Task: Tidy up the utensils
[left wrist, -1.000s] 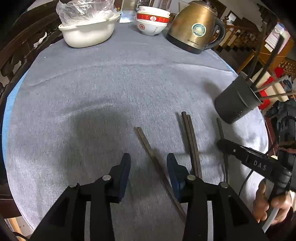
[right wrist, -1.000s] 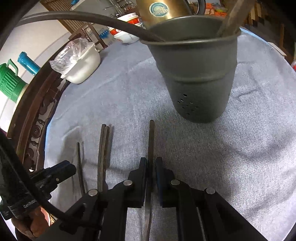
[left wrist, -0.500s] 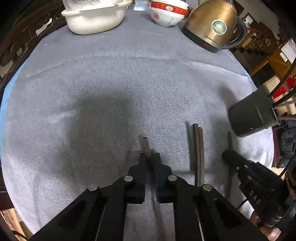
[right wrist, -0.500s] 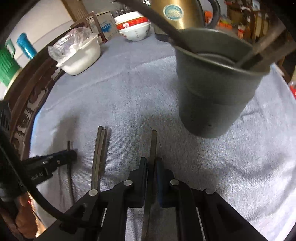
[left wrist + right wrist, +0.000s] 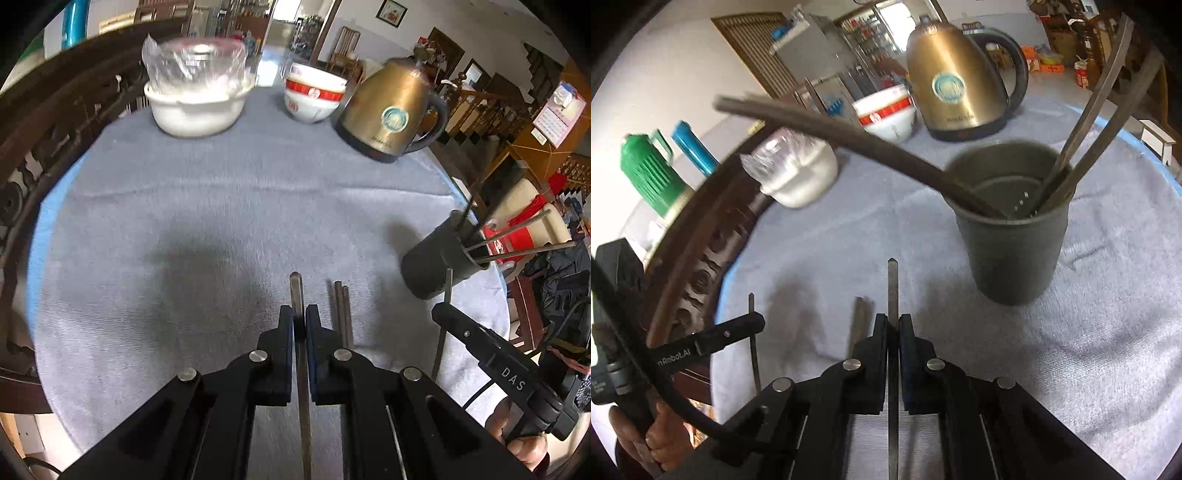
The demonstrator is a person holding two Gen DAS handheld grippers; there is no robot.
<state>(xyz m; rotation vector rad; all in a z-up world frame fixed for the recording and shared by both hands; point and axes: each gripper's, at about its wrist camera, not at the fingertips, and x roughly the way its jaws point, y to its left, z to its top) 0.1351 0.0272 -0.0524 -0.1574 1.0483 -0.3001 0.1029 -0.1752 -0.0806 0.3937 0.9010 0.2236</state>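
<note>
My left gripper (image 5: pixel 299 318) is shut on a dark chopstick (image 5: pixel 296 288), held above the grey cloth. Two more chopsticks (image 5: pixel 341 310) lie side by side just right of it. My right gripper (image 5: pixel 893 326) is shut on another chopstick (image 5: pixel 892 284), lifted and pointing toward the dark grey utensil holder (image 5: pixel 1012 243), which stands ahead to its right with several utensils in it. The holder also shows at the right of the left wrist view (image 5: pixel 436 258). The right gripper shows in the left wrist view (image 5: pixel 443 312) with its chopstick.
A gold kettle (image 5: pixel 388 114), a red-and-white bowl (image 5: pixel 314 99) and a white dish with a plastic-wrapped bowl (image 5: pixel 195 103) stand at the table's far edge. A carved wooden chair back (image 5: pixel 44 122) rims the left side. The table edge (image 5: pixel 476 206) drops off right.
My left gripper closed on the chopstick and raised it off the cloth. My right gripper lifted its chopstick higher, now looking down into the holder.
</note>
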